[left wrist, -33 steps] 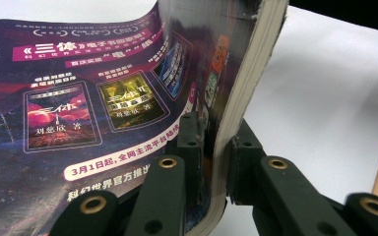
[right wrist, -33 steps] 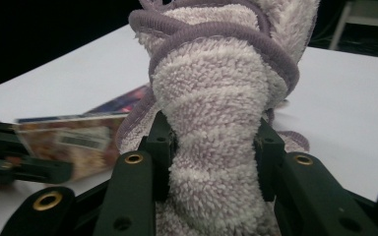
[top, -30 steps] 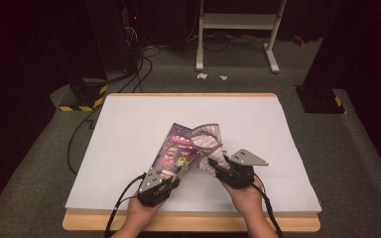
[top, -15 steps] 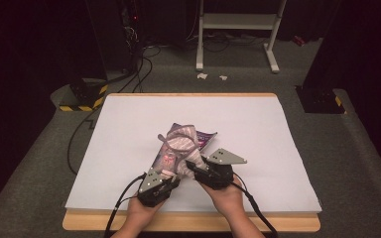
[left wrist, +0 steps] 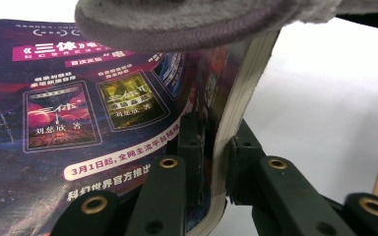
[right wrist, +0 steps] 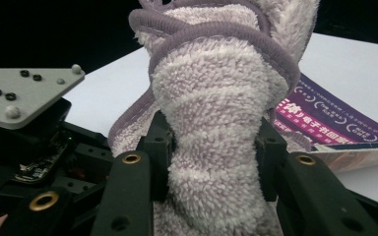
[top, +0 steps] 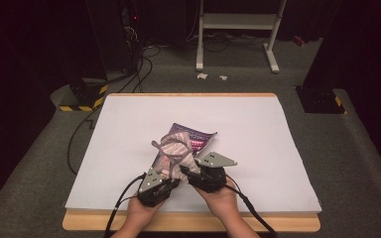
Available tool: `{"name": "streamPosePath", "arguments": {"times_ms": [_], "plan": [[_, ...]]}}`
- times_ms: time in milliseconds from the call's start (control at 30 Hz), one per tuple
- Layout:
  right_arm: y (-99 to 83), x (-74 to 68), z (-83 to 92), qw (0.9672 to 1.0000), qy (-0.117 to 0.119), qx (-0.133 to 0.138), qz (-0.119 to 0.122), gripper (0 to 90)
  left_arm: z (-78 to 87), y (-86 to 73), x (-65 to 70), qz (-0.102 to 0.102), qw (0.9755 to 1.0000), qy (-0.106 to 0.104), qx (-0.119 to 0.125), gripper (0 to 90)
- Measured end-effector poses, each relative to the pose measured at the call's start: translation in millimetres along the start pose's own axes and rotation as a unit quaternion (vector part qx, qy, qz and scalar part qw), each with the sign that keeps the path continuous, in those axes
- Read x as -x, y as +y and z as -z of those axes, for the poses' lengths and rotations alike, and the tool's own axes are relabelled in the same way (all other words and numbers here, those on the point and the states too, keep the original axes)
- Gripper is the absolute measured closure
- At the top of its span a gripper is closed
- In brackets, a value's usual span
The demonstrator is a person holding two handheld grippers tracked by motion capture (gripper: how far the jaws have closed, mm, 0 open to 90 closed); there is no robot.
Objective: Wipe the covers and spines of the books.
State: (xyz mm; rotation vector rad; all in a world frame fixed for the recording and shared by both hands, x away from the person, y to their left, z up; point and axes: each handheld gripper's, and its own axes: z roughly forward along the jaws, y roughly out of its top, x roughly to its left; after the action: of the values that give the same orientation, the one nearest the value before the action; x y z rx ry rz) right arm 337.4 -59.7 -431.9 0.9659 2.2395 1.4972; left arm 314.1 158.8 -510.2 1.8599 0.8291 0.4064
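Note:
A paperback book [top: 201, 140] with a purple cover lies tilted near the middle of the white table sheet [top: 258, 139]. My left gripper [top: 167, 174] is shut on its near edge; in the left gripper view the jaws [left wrist: 216, 142] clamp the cover and pages of the book [left wrist: 78, 113]. A fluffy grey-lilac towel [top: 172, 147] is bunched on top of the book and hangs over it [left wrist: 187, 19]. My right gripper [top: 187, 171], close beside the left one, is shut on a thick fold of the towel [right wrist: 211, 98], its pads [right wrist: 160, 140] pressing into the pile.
The sheet covers a wooden board whose front edge [top: 188, 222] shows by the person's hands. Cables trail from both grippers over that edge. Behind the table stand a white metal frame [top: 238, 29] and dark equipment with cables [top: 129, 54] on the grey floor.
My right gripper has moved left toward the left gripper, dragging the towel with it, so the towel is more bunched over the book. The left gripper has kept still.

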Motion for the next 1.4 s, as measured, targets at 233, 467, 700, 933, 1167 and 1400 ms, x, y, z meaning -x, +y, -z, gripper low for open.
{"name": "streamPosePath", "arguments": {"times_ms": [233, 467, 700, 933, 1167, 1400], "plan": [[-6.3, 13.6, -12.0, 0.9996, -0.021, -0.014, -0.009, 61.4, -0.6, 0.2, 0.5, 0.001, 1.0000, 0.004, -0.004, 82.3], [-6.5, 29.7, -17.6, 0.9978, -0.062, -0.020, -0.008, 61.5, -0.8, 0.2, 0.8, 0.000, 1.0000, 0.005, -0.004, 82.6], [-9.6, 64.0, -25.6, 0.9933, -0.107, -0.034, -0.028, 61.3, -1.3, 0.2, 1.2, -0.002, 1.0000, 0.006, -0.005, 82.5], [-10.7, 102.7, -36.0, 0.9873, -0.141, -0.047, -0.056, 61.3, -0.8, 0.3, 0.6, 0.000, 1.0000, 0.005, -0.004, 82.5], [-10.1, 134.2, -45.9, 0.9805, -0.171, -0.056, -0.079, 61.4, -0.5, 0.4, 0.7, -0.001, 1.0000, 0.006, -0.003, 82.4], [-5.5, 153.1, -52.3, 0.9762, -0.185, -0.065, -0.093, 61.3, 8.0, 3.9, 1.6, -0.005, 0.9999, 0.014, -0.008, 82.9]]}}
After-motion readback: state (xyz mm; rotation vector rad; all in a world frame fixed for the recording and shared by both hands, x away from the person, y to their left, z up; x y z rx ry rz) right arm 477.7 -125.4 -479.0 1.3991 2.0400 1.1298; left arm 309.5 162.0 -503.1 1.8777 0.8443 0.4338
